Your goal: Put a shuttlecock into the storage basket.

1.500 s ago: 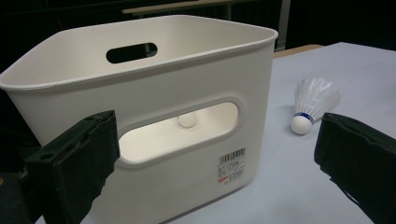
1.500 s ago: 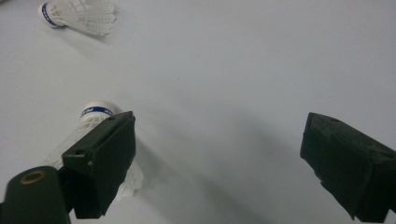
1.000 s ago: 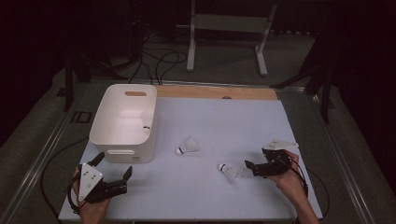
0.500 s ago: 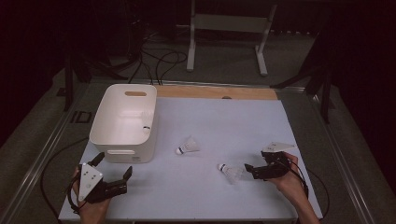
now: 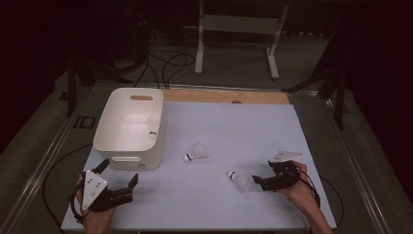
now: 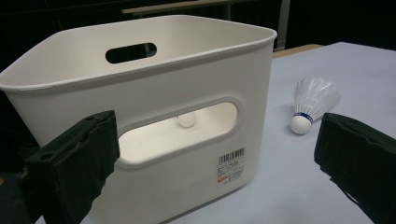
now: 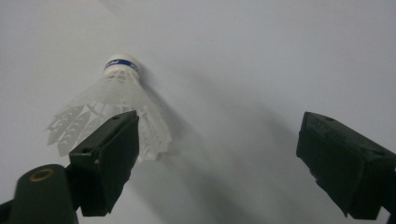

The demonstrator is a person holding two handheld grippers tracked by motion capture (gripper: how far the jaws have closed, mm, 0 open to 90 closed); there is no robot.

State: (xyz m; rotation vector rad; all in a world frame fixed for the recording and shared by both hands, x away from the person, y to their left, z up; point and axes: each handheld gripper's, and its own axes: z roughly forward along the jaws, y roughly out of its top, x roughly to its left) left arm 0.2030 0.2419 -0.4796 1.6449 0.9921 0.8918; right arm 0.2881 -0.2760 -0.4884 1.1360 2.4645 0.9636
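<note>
Counter [image 5: 311,146]: pale blue-white top, wooden strip [image 5: 224,96] along far edge. Floor [image 5: 234,58]: grey, dim. White metal stand [image 5: 238,24], 2 legs, behind. Black cables [image 5: 160,63] on floor. Surroundings dark.

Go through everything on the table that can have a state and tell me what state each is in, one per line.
White bin: upright, open-topped, one shuttlecock inside.
Middle shuttlecock: lying on its side, untouched.
Near shuttlecock: lying on its side, just ahead of the right tongs.
Right tongs: open, nothing gripped.
Left tongs: open, empty.
</note>
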